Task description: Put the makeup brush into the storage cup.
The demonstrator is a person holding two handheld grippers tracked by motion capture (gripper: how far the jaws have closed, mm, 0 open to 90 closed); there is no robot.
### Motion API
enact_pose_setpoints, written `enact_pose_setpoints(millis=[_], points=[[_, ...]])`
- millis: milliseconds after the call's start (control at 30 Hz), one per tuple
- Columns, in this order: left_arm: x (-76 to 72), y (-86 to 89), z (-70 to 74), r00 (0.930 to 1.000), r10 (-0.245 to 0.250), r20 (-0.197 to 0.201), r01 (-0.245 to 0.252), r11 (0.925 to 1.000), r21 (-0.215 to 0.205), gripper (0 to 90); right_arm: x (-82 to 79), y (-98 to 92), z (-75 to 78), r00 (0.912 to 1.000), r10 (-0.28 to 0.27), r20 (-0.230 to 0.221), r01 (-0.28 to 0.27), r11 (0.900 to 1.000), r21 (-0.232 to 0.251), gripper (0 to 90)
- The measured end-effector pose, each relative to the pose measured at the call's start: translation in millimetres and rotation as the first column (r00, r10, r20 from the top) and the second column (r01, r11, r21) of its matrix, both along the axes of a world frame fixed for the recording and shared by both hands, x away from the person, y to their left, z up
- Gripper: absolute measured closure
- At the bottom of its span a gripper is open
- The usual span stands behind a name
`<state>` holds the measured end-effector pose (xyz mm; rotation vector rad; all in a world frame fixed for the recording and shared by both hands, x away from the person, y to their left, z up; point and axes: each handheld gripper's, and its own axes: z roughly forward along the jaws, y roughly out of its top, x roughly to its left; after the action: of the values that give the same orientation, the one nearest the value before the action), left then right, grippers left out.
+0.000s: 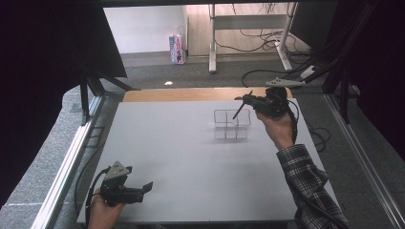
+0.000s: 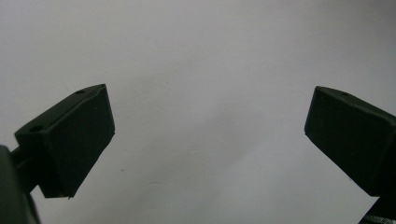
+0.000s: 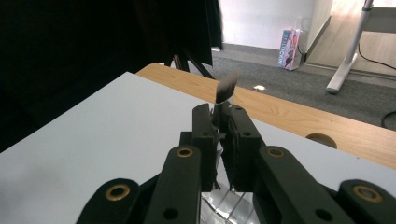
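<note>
My right gripper (image 1: pixel 246 99) hovers at the far right of the white table (image 1: pixel 181 157), shut on a slim dark brush (image 1: pixel 238 112). The brush slants down and left over a clear divided organizer (image 1: pixel 231 125), and whether it touches the organizer I cannot tell. In the right gripper view the jaws (image 3: pixel 219 119) pinch the brush, whose grey bristle tip (image 3: pixel 226 87) sticks out above them, and part of the clear organizer (image 3: pixel 229 203) shows below. My left gripper (image 1: pixel 147 187) rests low at the near left corner, jaws wide apart with nothing between them (image 2: pixel 208 135).
A wooden strip (image 1: pixel 191 94) runs along the table's far edge. Beyond it lie grey carpet, a desk frame (image 1: pixel 212 43) with cables, and a small colourful carton (image 1: pixel 176 49). Dark curtains hang at both sides.
</note>
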<state>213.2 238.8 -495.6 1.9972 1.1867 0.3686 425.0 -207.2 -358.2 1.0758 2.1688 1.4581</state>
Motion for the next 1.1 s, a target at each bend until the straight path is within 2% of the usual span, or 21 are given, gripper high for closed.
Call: enact_pose_setpoints(millis=[533,1100], points=[[0.1,1.5,0.2,0.9999,-0.01,-0.005,0.01,0.9996,-0.028,2.2,16.7,8.7,-6.9,0.9996,-0.028,0.001,0.028,0.999,-0.032,83.2],[0.1,1.4,0.2,0.9999,-0.014,-0.006,0.014,0.9994,-0.032,2.1,20.9,15.8,-32.8,0.9993,-0.027,-0.026,0.026,0.998,-0.062,83.2]])
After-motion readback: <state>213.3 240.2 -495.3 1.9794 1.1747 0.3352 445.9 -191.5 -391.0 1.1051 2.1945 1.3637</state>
